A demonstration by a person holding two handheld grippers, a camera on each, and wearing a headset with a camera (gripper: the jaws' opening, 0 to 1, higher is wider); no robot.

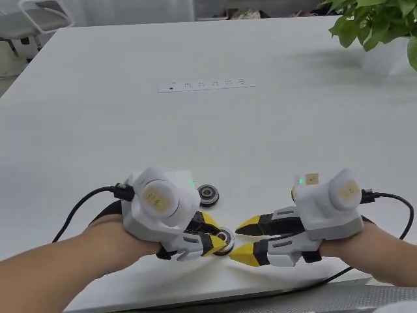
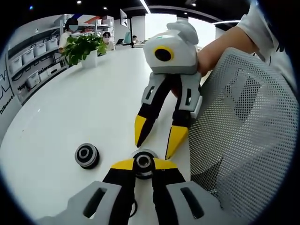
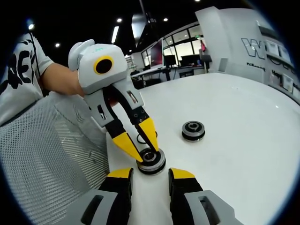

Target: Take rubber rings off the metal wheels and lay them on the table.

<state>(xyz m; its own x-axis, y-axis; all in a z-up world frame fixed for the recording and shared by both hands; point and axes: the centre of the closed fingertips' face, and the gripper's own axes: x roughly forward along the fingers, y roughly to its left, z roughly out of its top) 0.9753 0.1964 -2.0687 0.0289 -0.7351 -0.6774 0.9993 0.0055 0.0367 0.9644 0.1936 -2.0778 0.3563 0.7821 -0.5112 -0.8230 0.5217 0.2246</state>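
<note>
Two wheels: left gripper (image 1: 218, 238) pinches the near wheel (image 1: 225, 238); far wheel (image 1: 208, 193) lies just beyond it, right gripper (image 1: 236, 241) spread beside it. Its rubber ring (image 3: 152, 169) looks soft, stretchy; grip its outer edge

On the table (image 1: 130, 117), a wheel (image 1: 225, 238) sits between the left gripper's (image 1: 217, 240) jaws, seemingly touching both. The right gripper (image 1: 236, 241) faces it, just beyond the wheel. A second wheel (image 1: 208, 192) lies near, left of the left gripper's jaws. A plant (image 2: 83, 47) stands well ahead, leftward.
</note>
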